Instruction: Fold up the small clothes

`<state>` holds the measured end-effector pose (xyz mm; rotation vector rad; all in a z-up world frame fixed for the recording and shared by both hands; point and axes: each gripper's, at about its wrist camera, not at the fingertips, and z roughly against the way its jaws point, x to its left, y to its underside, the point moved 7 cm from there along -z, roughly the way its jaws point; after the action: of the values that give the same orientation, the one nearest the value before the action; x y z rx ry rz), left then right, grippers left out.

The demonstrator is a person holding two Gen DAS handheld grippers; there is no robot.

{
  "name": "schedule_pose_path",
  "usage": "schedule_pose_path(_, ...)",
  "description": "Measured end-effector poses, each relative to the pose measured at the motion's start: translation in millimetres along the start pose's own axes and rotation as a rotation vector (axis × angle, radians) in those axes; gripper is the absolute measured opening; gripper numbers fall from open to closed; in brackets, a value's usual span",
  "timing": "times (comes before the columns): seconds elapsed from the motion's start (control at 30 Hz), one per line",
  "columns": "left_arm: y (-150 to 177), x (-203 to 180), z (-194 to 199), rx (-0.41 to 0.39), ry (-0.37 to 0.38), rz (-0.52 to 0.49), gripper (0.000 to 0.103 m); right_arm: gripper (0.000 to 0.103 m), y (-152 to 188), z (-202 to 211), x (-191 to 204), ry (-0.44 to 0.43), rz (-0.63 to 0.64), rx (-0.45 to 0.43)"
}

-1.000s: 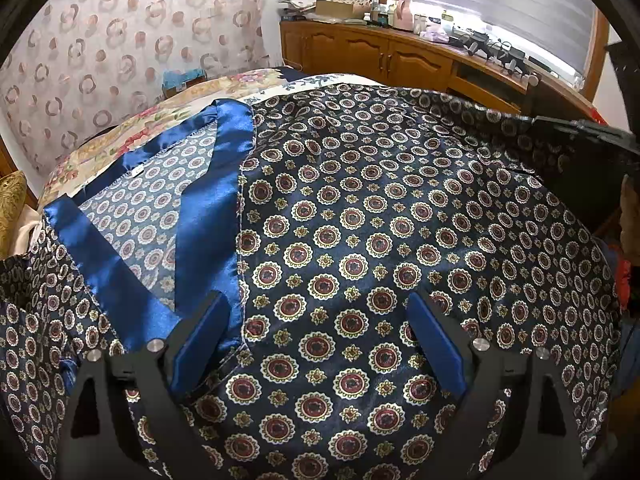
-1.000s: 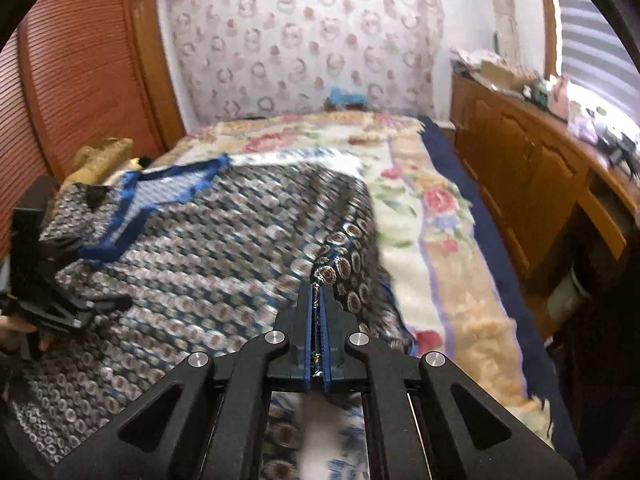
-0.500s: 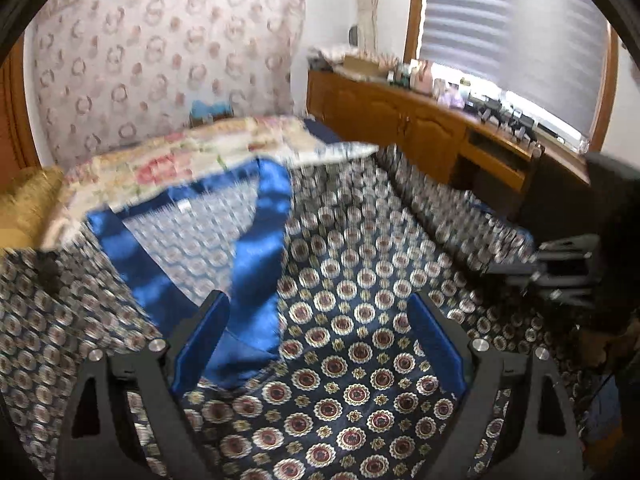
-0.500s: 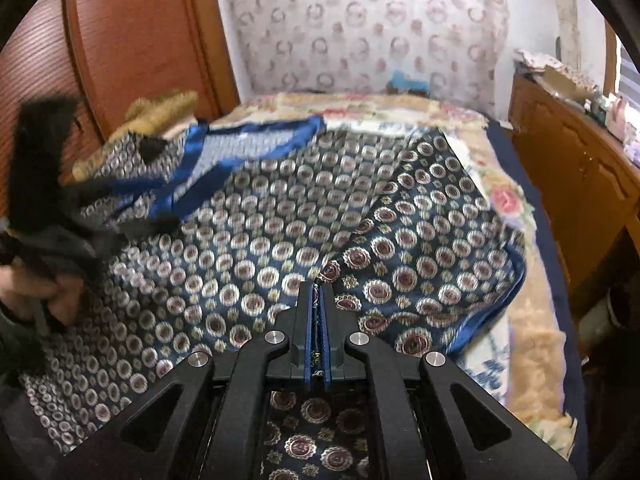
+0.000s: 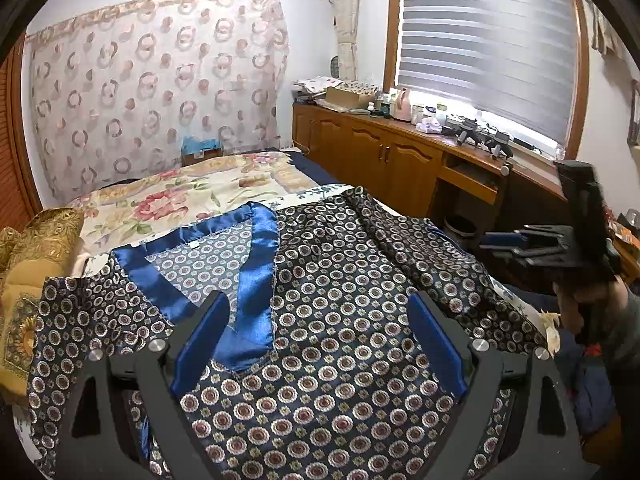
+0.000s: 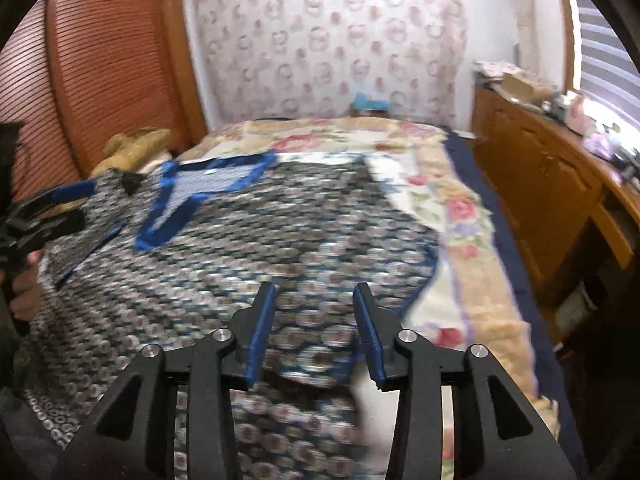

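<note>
The right gripper [image 6: 316,328] is opening, its blue pads apart over the near right part of the garment [image 6: 256,248]. Cloth lies below and between the pads, but they do not press on it, so I judge that edge released. The picture here is blurred, so the exact lie of the fabric under the pads cannot be told.

The left gripper [image 5: 320,340] stands wide and released above the garment [image 5: 340,300], gripping nothing.

The garment, a dark patterned robe-like piece with a shiny blue collar band [image 5: 256,272], lies spread on the bed [image 5: 192,188], over a floral blanket [image 6: 460,208]. The collar lies at the far left, near a golden cushion [image 5: 36,248]. From the left wrist view, the right side looks turned over onto the body, a ridge running from far centre towards the near right, where the right gripper [image 5: 532,240] shows side-on.

I judge the task early: one side fold seems laid, though not smoothed. The left sleeve side [image 5: 88,312] lies unfolded, and that fold and the lengthwise folds remain. To the right of the bed stands a wooden cabinet [image 5: 380,160] below a window blind [image 5: 488,48].
</note>
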<state>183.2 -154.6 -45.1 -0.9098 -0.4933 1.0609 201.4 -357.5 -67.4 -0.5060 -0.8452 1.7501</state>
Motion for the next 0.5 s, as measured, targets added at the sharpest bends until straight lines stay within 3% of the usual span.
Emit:
schedule_pose_path(0.27, 7, -12, 5, 0.002, 0.028, 0.003, 0.092, 0.044, 13, -36, -59, 0.081, -0.134, 0.089)
schedule_pose_path(0.5, 13, -10, 10, 0.001, 0.034, 0.019, 0.092, 0.043, 11, -63, -71, 0.051, -0.189, 0.165)
